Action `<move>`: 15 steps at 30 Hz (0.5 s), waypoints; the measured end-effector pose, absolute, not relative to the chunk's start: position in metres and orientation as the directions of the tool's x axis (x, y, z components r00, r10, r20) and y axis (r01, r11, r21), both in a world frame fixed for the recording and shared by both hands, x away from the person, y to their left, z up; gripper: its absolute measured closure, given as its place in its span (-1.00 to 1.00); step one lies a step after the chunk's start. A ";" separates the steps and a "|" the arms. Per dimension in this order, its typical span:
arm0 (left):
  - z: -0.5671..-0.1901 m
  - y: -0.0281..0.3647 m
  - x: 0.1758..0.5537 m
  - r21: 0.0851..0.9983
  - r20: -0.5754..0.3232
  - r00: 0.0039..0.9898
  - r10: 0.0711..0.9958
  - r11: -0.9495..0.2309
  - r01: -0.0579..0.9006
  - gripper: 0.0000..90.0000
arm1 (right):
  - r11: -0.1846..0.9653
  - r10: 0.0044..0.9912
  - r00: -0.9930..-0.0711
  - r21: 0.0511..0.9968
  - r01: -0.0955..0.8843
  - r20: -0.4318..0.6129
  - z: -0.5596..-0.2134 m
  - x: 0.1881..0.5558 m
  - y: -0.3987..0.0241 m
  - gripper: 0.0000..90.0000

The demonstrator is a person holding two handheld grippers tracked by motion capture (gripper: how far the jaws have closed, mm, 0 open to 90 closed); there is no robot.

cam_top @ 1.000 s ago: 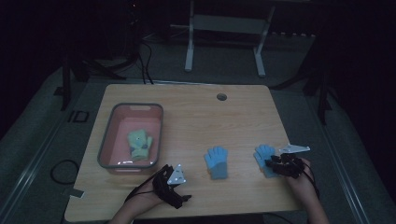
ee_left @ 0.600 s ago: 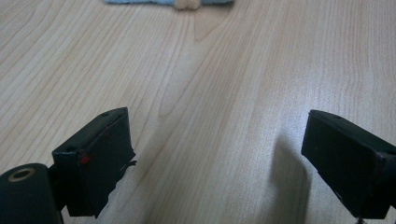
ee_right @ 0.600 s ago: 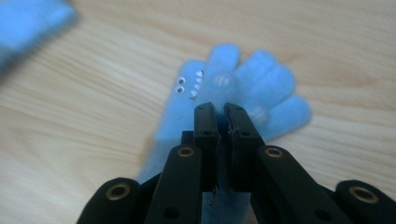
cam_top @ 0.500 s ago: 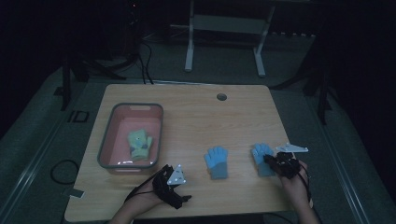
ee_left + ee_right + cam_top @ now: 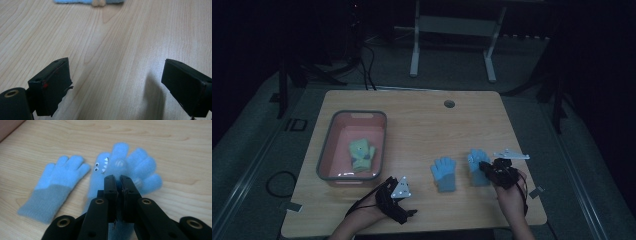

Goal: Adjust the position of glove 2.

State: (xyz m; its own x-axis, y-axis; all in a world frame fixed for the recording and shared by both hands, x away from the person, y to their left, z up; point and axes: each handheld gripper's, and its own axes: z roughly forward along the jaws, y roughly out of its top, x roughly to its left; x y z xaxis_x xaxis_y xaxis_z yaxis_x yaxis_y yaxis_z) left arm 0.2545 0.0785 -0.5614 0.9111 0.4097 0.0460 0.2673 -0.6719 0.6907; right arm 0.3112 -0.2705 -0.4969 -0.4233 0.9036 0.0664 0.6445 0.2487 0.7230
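- Wooden table (image 5: 422, 120) with a round cable hole near the far edge, sitting in a pretty dark room, with a metal stand on the grey floor behind it.
- Pink bin (image 5: 329, 150) on the left side, green glove (image 5: 362, 154) inside.
- Right gripper (image 5: 486, 167) jaws pinched together on the blue monster glove (image 5: 140, 167), forearm coming in from the bottom edge.
- Plain blue glove (image 5: 444, 172) lies flat just beside it.
- Left gripper (image 5: 117, 82) rests low near the front edge, jaws wide apart over bare wood.

Hand-held gripper (image 5: 117, 85) jaws wide apart, over bare wooden table (image 5: 120, 45) — blue glove (image 5: 87, 2) edge beyond
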 end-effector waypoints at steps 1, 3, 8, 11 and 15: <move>-0.562 0.078 0.254 0.690 0.045 0.911 0.409 -0.672 0.268 -0.80 | 0.254 0.904 -0.422 0.720 0.645 0.059 -0.500 0.311 -0.267 0.88; -0.563 0.078 0.254 0.689 0.043 0.909 0.414 -0.671 0.273 -0.80 | 0.259 0.905 -0.421 0.717 0.647 0.053 -0.502 0.311 -0.264 0.88; -0.563 0.079 0.255 0.686 0.046 0.911 0.409 -0.676 0.269 -0.80 | 0.272 0.920 -0.392 0.699 0.661 0.013 -0.516 0.315 -0.248 0.88; -0.563 0.079 0.255 0.686 0.047 0.912 0.408 -0.676 0.267 -0.80 | 0.271 0.923 -0.385 0.682 0.680 0.017 -0.526 0.316 -0.247 0.87; -0.563 0.080 0.255 0.686 0.044 0.910 0.411 -0.675 0.272 -0.80 | 0.273 0.927 -0.376 0.653 0.707 0.020 -0.538 0.319 -0.248 0.84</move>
State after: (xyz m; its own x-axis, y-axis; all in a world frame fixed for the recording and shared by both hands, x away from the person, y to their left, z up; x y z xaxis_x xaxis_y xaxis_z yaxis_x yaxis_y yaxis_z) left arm 0.2554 0.0800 -0.5627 0.9104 0.4113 0.0445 0.2716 -0.6754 0.6856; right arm 0.3194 -0.2482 -0.5381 -0.3755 0.9266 0.0196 0.7067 0.2726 0.6529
